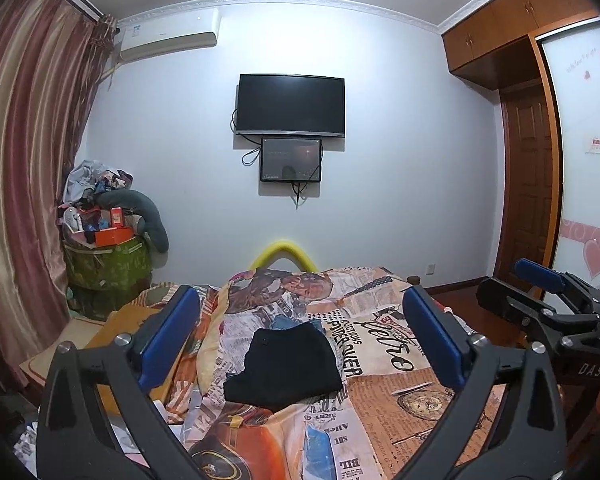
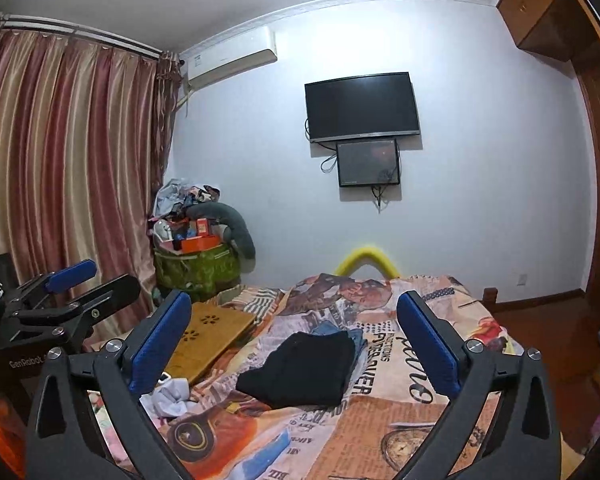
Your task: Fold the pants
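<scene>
Two grippers sit in front of you, both with jaws spread wide and nothing between the blue pads. Your left gripper (image 1: 300, 332) frames the black pants (image 1: 286, 364), which lie folded into a compact, soft-edged block on the bed (image 1: 400, 412), clear of the fingertips. Your right gripper (image 2: 294, 334) frames the same block of pants (image 2: 300, 368). In the left wrist view, your right gripper (image 1: 512, 280) shows at about 3 o'clock; in the right wrist view, your left gripper (image 2: 96, 278) shows at about 9 o'clock.

A bit of blue denim (image 1: 290, 323) peeks out from under the far edge of the pants, at 12 o'clock from them. The bedspread is a smooth printed cloth with newspaper lettering, a pocket watch and an orange car.

At 10 o'clock, against the striped satin curtain (image 1: 24, 168), a green fabric bin (image 1: 106, 266) is heaped above its rim with orange boxes (image 1: 114, 235), crumpled clothes and a grey curved pillow (image 1: 150, 216). A flat wooden lap tray (image 2: 208, 336) with cut-out holes lies on the bed at 9 o'clock from the pants, with crumpled white cloth (image 2: 170, 396) just beside it. A yellow foam arch (image 1: 284, 254) rises past the bed's far end.
</scene>
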`<state>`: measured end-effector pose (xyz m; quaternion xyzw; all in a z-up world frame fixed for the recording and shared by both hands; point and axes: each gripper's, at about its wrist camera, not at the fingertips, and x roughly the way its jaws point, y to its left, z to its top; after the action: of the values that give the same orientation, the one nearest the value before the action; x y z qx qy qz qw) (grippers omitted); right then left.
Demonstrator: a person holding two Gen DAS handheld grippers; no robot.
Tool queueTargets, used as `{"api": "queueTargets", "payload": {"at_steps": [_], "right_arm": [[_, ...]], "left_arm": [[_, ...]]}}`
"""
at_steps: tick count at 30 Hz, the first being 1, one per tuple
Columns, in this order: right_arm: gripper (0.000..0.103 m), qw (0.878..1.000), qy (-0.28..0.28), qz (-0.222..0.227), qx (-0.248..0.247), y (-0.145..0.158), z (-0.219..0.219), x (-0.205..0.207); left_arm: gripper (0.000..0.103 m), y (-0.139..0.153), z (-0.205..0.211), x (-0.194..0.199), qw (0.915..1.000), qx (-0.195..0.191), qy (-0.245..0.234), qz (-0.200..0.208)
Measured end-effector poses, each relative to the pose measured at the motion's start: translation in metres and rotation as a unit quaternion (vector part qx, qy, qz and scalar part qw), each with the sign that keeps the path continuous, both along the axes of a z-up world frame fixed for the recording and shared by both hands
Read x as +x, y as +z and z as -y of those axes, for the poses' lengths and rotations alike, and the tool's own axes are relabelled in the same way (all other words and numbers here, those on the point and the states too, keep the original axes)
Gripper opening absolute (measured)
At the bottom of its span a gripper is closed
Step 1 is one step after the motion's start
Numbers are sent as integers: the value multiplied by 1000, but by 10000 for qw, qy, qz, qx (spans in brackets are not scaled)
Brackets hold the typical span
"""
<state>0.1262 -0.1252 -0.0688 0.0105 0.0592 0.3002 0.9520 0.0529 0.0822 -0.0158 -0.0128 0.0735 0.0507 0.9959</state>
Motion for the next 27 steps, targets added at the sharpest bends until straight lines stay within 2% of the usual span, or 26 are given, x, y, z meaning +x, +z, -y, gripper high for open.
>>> {"api": "queueTargets", "payload": {"at_steps": [27], "right_arm": [[102, 9999, -55, -89, -65, -1, 2, 0]], "left_arm": [[103, -9, -1, 3, 10000, 1, -51, -78]]}}
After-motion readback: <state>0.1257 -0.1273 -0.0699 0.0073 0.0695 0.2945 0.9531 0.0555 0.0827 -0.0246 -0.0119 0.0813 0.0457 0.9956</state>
